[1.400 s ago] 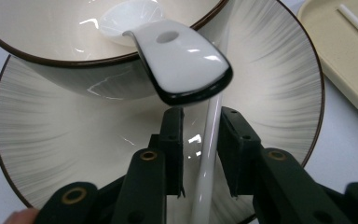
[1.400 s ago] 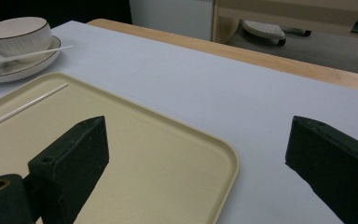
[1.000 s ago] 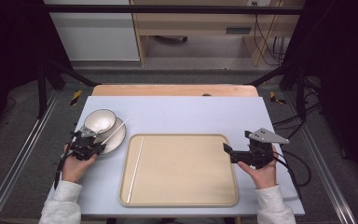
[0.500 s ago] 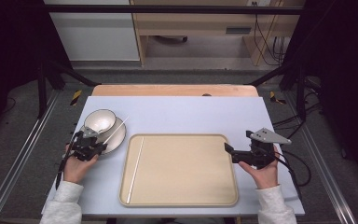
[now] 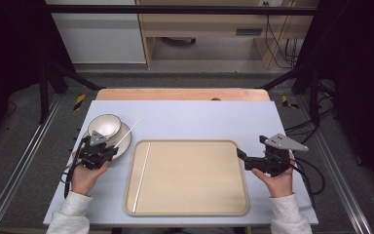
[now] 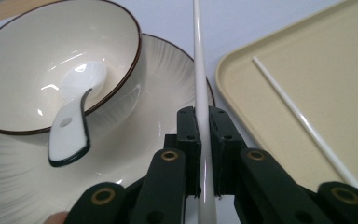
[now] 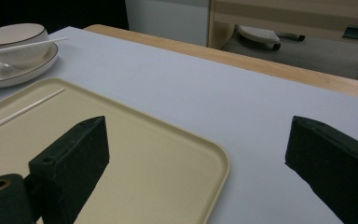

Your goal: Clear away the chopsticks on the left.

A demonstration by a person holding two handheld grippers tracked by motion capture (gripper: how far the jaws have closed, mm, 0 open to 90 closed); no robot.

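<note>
White chopstick [image 6: 199,70] pinched in left tool [image 6: 199,140] over plate [image 6: 168,88] — right tool [image 7: 200,168] wide.

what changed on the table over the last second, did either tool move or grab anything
Very little changed. The left tool stays shut on the white chopstick over the plate, about where it was. The right tool stays open at the tray's right edge, having drifted only slightly. The bowl, the spoon in it and the second chopstick on the tray have not moved.
</note>
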